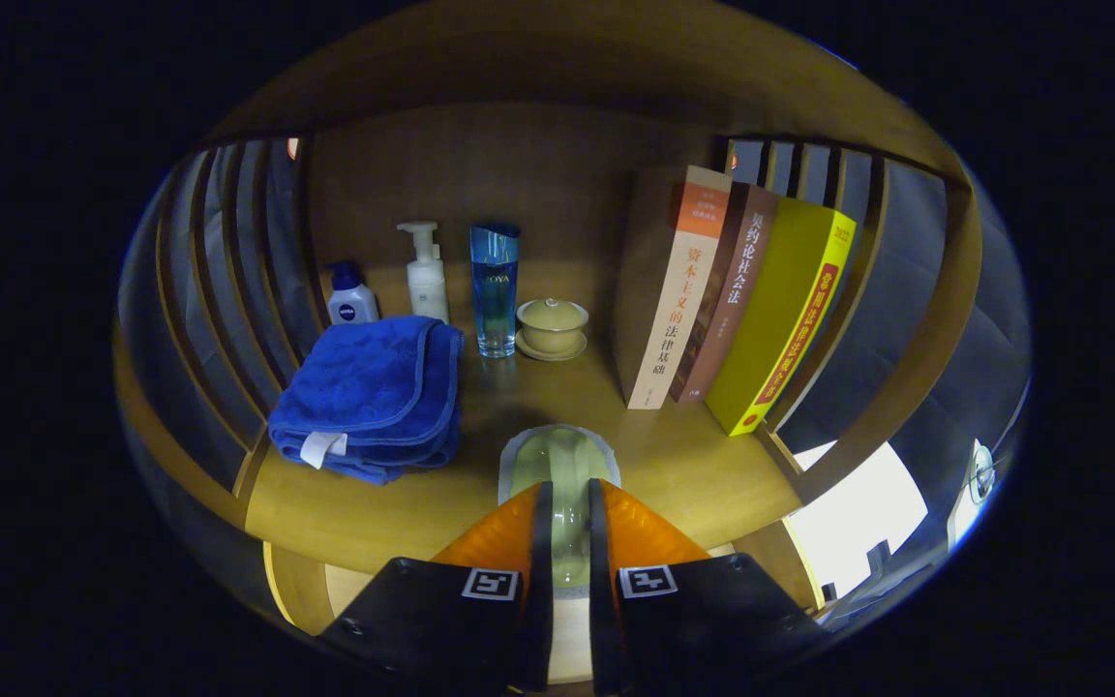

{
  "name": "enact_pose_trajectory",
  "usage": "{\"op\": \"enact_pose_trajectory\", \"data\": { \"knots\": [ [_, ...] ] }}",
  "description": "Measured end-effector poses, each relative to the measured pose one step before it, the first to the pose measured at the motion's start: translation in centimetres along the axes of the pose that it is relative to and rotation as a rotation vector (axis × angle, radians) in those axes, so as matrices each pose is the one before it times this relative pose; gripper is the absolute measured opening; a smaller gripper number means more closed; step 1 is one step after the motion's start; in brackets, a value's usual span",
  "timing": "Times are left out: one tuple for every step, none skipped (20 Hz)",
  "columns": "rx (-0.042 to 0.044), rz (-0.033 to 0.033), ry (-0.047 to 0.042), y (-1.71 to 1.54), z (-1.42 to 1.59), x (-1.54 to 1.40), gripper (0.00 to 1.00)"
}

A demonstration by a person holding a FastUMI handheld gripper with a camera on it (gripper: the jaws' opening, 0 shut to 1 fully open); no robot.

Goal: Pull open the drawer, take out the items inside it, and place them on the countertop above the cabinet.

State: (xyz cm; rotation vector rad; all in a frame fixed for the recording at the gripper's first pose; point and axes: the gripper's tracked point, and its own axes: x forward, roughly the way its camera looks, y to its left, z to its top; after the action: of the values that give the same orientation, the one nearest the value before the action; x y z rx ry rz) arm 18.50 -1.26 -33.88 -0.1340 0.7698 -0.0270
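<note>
Held item: a pale greenish pouch-like item [562,465] with a light rim sat between the fingers and reached just ahead of them, over the front part of the countertop [674,465]; what it was could not be told.
Gripper: the gripper [569,503] had both fingers pressed in on the item's sides, narrow gap between them.
Open room: bare wood lay ahead of the fingers and to their right, up to the books; the countertop's front edge ran just beneath the fingers.
Edges: slatted side panels [228,290] closed in both sides, a wooden back wall behind.
Towel: one folded blue towel [369,392], left of the fingers.
Bottles: three at the back, a small blue-capped bottle [351,295], a white pump bottle [426,276], a tall blue bottle [495,290].
Cup: one lidded cup on a saucer [552,327], beside the tall bottle; contents hidden.
Books: three books [732,310] leaning upright, right of the cup.
</note>
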Motion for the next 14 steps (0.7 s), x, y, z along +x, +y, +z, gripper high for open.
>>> {"op": "enact_pose_trajectory", "data": {
  "knots": [
    [0.00047,0.00133,-0.00245,0.445,0.258,0.288,0.24],
    [-0.00213,0.00018,0.00085,0.088,-0.062,0.583,0.24],
    [-0.00216,0.00138,0.00199,-0.020,-0.110,0.464,0.24],
    [-0.00343,-0.00005,0.00560,-0.014,-0.183,0.589,0.24],
    [-0.00428,-0.00118,0.00947,-0.048,-0.315,0.307,0.24],
    [-0.00163,-0.00023,0.00501,-0.033,-0.088,0.397,0.24],
    [-0.00283,-0.00151,0.00001,-0.055,-0.122,0.327,0.24],
    [-0.00552,-0.00214,-0.00357,-0.051,0.106,0.248,0.25],
    [-0.00266,-0.00977,-0.00631,-0.320,0.008,0.111,0.25],
    [0.00080,-0.00690,-0.00964,-0.181,0.242,-0.014,0.25],
    [0.00289,0.00610,-0.00596,0.095,0.078,0.070,0.25],
    [0.00118,-0.00068,-0.00197,-0.062,0.042,0.031,0.25],
    [0.00058,-0.01096,-0.00368,-0.339,-0.055,-0.079,0.25],
    [0.00388,-0.01035,-0.00979,-0.310,0.216,-0.209,0.28]
  ]
}}
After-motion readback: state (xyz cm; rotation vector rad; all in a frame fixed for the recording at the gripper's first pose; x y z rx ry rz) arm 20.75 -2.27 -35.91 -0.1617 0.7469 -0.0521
